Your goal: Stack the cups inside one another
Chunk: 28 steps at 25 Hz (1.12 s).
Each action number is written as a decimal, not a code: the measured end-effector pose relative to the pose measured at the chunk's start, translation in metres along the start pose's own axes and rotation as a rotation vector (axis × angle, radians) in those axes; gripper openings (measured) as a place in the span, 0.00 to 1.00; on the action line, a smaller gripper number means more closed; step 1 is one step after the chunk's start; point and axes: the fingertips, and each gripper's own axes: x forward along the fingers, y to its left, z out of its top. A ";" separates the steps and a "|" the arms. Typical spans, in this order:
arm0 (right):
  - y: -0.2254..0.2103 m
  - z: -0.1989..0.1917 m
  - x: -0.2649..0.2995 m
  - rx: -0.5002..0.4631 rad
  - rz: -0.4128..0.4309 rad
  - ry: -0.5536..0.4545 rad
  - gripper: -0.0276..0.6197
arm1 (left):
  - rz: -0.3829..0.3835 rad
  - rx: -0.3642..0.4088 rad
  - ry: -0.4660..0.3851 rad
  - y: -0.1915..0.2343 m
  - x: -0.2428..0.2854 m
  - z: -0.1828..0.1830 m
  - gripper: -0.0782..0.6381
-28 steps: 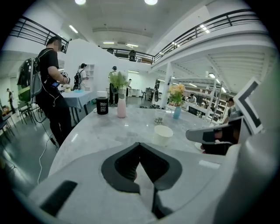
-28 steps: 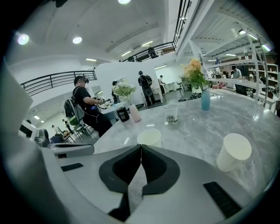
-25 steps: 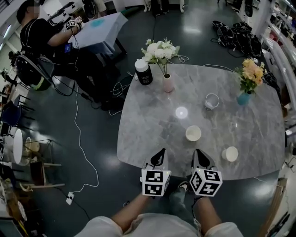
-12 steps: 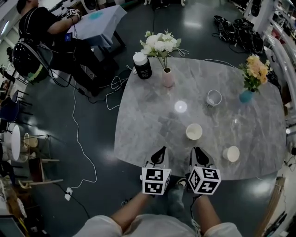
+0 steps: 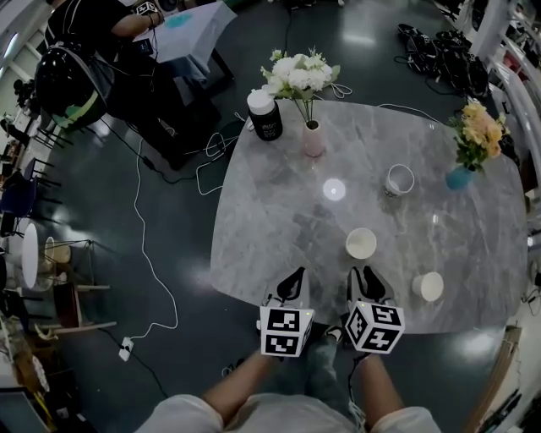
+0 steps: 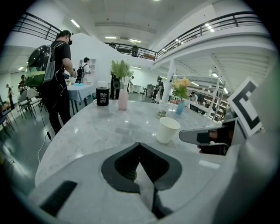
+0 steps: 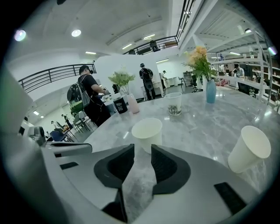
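Three cups stand apart on the grey marble table (image 5: 279, 220). A white paper cup (image 5: 361, 243) (image 7: 147, 131) stands just ahead of my right gripper (image 5: 367, 281) (image 7: 142, 149). That gripper's jaws have just been opening; they stand a little apart with nothing between them. A second white cup (image 5: 428, 287) (image 7: 250, 148) is off to its right, and a clear printed cup (image 5: 399, 180) (image 7: 173, 103) stands farther back. My left gripper (image 5: 292, 283) (image 6: 139, 145) hovers at the table's near edge, shut and empty, with the nearest cup (image 6: 167, 129) ahead to its right.
At the table's far side are a pink vase of white flowers (image 5: 313, 139), a black jar (image 5: 265, 117) and a blue vase of orange flowers (image 5: 461, 176). A person stands at a small table (image 5: 190, 21) beyond. Cables lie on the floor at the left.
The head view has shifted slightly. Both grippers stay at nearly the same place by the table's near edge, and the cups have not moved.
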 end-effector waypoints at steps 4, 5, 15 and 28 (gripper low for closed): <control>-0.003 -0.002 0.006 -0.001 -0.012 0.008 0.22 | 0.006 -0.009 0.010 0.004 0.001 -0.004 0.10; -0.004 -0.002 0.008 -0.001 -0.015 0.009 0.23 | 0.006 -0.011 0.013 0.006 0.002 -0.006 0.10; -0.009 -0.002 0.024 -0.013 -0.035 0.025 0.36 | 0.011 -0.020 0.028 0.013 0.008 -0.009 0.10; -0.013 0.003 0.049 -0.079 -0.078 0.031 0.39 | 0.015 -0.021 0.059 0.025 0.017 -0.016 0.10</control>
